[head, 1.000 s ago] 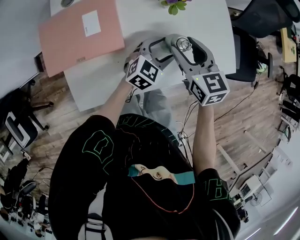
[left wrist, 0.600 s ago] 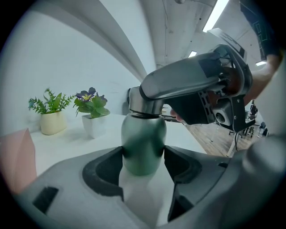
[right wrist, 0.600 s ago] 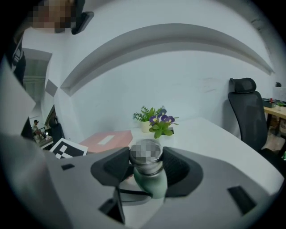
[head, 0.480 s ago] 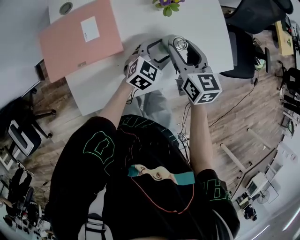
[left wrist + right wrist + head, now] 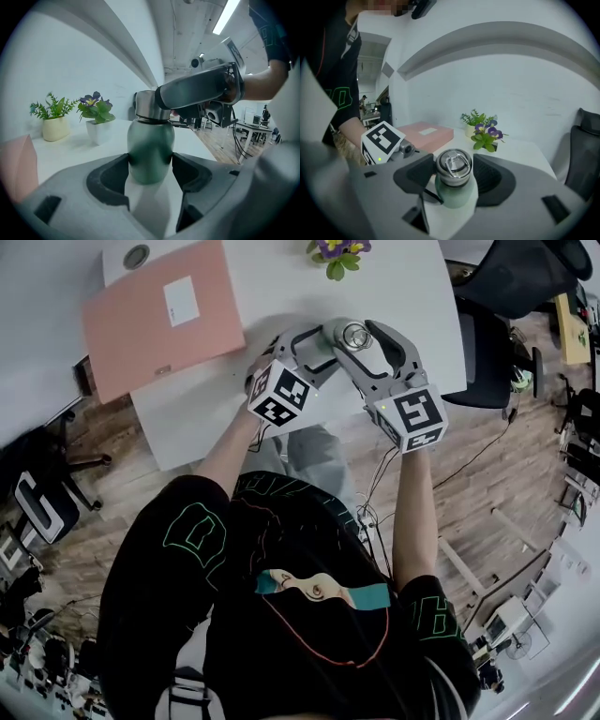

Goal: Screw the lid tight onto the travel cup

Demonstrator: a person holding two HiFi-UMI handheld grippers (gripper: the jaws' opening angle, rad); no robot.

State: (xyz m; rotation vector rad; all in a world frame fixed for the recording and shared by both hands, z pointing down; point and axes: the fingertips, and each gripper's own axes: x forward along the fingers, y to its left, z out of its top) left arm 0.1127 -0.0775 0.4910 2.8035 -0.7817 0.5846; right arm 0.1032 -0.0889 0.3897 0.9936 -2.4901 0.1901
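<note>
So, the count: one cup (image 5: 150, 140), one lid (image 5: 453, 161), two potted plants (image 5: 51, 115) (image 5: 96, 117), one pink folder (image 5: 159, 310), all on one white table (image 5: 281, 287). The cup stands upright near the table's front edge. It's a rounded, matte green thing, and the lid on top is shiny silver metal with a little wire loop lying flat on it.

The left gripper (image 5: 151, 161) is clamped on the green body, pads pressing in on both sides. The right gripper (image 5: 454, 166) sits around the lid, and its jaws have just been opening: they're wide now, with a gap showing at one pad, so it has no real hold.
</note>
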